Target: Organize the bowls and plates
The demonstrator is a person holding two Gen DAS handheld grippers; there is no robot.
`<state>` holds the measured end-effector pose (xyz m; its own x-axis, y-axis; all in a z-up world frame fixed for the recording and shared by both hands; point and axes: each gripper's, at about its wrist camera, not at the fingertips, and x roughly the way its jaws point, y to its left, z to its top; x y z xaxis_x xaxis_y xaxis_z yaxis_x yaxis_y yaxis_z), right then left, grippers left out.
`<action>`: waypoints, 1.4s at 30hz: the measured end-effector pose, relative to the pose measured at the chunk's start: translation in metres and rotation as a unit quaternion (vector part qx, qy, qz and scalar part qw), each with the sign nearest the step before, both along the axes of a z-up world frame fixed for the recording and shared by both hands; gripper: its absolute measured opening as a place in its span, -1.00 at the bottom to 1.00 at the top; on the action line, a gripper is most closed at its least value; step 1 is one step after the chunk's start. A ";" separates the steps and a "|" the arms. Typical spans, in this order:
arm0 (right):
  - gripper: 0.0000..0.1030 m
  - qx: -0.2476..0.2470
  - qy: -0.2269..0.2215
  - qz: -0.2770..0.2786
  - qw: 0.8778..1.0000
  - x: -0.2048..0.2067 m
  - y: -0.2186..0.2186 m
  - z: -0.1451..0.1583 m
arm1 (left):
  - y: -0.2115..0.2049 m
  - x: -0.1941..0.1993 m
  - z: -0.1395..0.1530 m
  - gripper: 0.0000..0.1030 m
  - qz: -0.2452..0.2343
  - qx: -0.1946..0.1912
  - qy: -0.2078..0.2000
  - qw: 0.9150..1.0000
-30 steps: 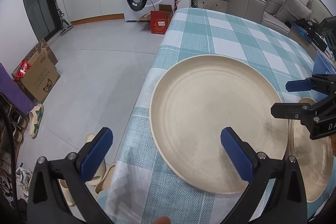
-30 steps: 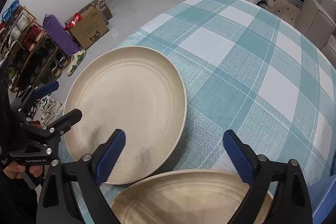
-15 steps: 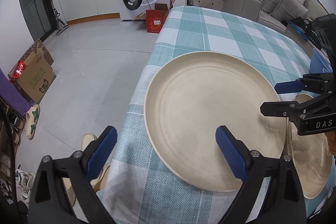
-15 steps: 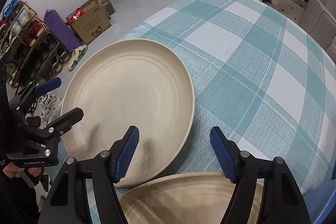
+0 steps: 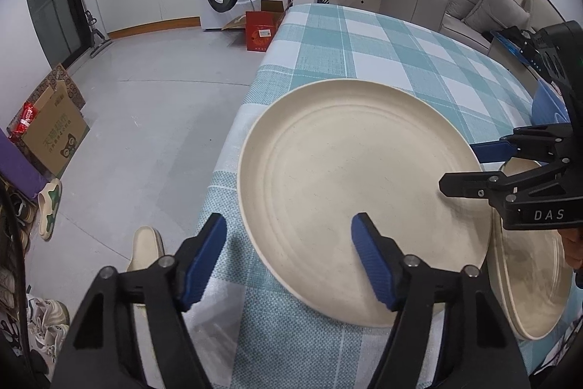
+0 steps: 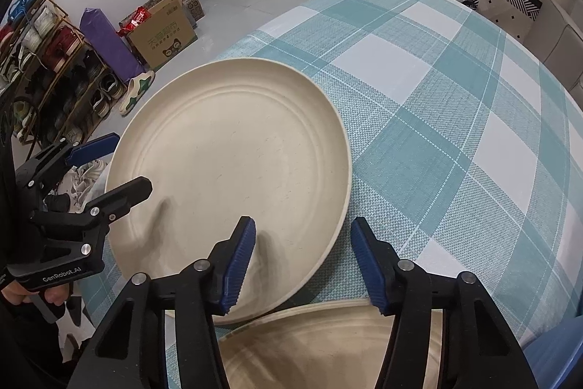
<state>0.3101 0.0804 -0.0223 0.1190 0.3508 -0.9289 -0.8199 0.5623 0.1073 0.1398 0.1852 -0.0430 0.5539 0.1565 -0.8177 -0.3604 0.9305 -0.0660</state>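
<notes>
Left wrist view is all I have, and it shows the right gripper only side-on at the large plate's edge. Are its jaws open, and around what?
Observer: Open. In the right wrist view the right gripper straddles the large plate at its near rim, with one pad over the plate and the other over the tablecloth.
Operator: Where is the second plate relative to it?
Observer: The second plate lies directly beneath that gripper's body, nearer the person than the large plate.
</notes>
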 end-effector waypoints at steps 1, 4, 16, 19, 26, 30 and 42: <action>0.05 0.000 0.000 0.000 1.000 0.000 0.000 0.000 | 0.000 0.000 0.000 0.24 -0.001 -0.002 0.001 1.000; 0.01 0.000 0.000 0.000 1.000 -0.001 0.000 -0.001 | 0.000 0.000 -0.002 0.12 -0.003 -0.006 0.002 1.000; -0.30 -0.006 -0.007 0.003 1.000 -0.002 0.001 -0.004 | 0.000 -0.001 -0.004 -0.12 -0.002 -0.008 0.004 1.000; -0.32 -0.007 -0.008 0.003 1.000 -0.002 0.001 -0.004 | 0.001 -0.002 -0.004 -0.19 0.000 -0.007 0.005 1.000; -0.40 -0.006 -0.011 0.000 1.000 -0.003 0.000 -0.003 | 0.003 -0.003 -0.006 -0.28 0.003 -0.009 0.006 1.000; -0.47 -0.005 -0.013 -0.003 1.000 -0.003 -0.002 -0.002 | 0.004 -0.004 -0.006 -0.37 0.007 -0.007 0.007 1.000; -0.52 -0.002 -0.013 -0.005 1.000 -0.003 -0.003 -0.001 | 0.009 -0.009 -0.005 -0.57 0.019 -0.018 0.005 1.000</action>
